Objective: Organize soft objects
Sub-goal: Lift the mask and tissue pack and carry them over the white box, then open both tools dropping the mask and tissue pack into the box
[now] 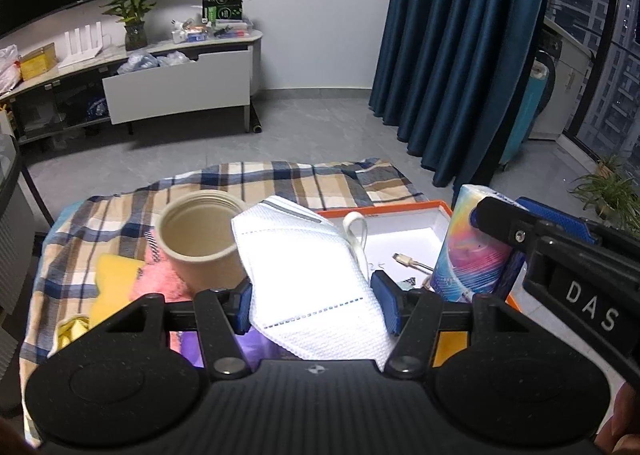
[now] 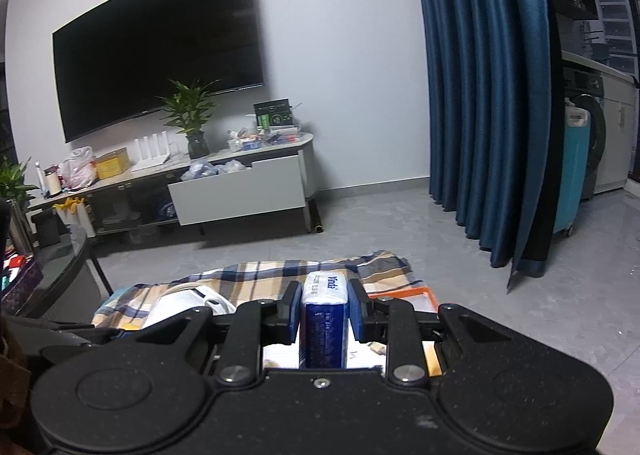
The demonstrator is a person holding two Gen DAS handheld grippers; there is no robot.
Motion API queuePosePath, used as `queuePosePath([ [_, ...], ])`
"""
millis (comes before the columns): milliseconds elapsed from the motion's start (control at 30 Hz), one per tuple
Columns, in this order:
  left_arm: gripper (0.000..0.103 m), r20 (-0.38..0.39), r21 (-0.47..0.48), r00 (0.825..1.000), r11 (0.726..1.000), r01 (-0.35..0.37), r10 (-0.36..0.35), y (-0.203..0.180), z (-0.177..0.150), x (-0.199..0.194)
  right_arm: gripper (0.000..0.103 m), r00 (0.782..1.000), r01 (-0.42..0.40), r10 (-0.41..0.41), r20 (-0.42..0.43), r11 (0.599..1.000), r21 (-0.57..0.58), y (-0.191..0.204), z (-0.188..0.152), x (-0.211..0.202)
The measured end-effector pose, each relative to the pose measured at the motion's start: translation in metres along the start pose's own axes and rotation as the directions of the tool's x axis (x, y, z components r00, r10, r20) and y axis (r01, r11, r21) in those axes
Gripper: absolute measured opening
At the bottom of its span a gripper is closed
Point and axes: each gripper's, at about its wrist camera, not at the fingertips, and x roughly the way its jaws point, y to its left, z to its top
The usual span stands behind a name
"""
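My left gripper (image 1: pixel 316 303) is shut on a white face mask (image 1: pixel 296 247), its blue pads pressing the mask's lower sides above the plaid cloth (image 1: pixel 260 179). To its right, my right gripper (image 1: pixel 500 207) grips a colourful tissue pack (image 1: pixel 468 251) over the orange-rimmed white box (image 1: pixel 400 211). The right wrist view shows the same gripper (image 2: pixel 325 307) shut on the blue tissue pack (image 2: pixel 324 327), held upright between the pads. The mask (image 2: pixel 188 303) shows at the left there, and the box (image 2: pixel 400 297) lies beyond the right finger.
A beige paper cup (image 1: pixel 200 239) stands on the cloth left of the mask. A pink fluffy item (image 1: pixel 160 275) and a yellow one (image 1: pixel 114 275) lie beside it. A cable (image 1: pixel 412 261) rests in the box. Grey floor, a TV cabinet (image 1: pixel 176 87) and blue curtains (image 1: pixel 460 55) lie beyond.
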Motion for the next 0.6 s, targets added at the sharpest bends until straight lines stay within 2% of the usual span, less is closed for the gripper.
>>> queuePosePath([
  [600,0.059,-0.026,0.028,1.0,0.999,0.019,-0.018,-0.022,0.001,0.016,0.031,0.999,0.047,-0.047,-0.013,0.998,0.028,-0.022,-0.005,0.009],
])
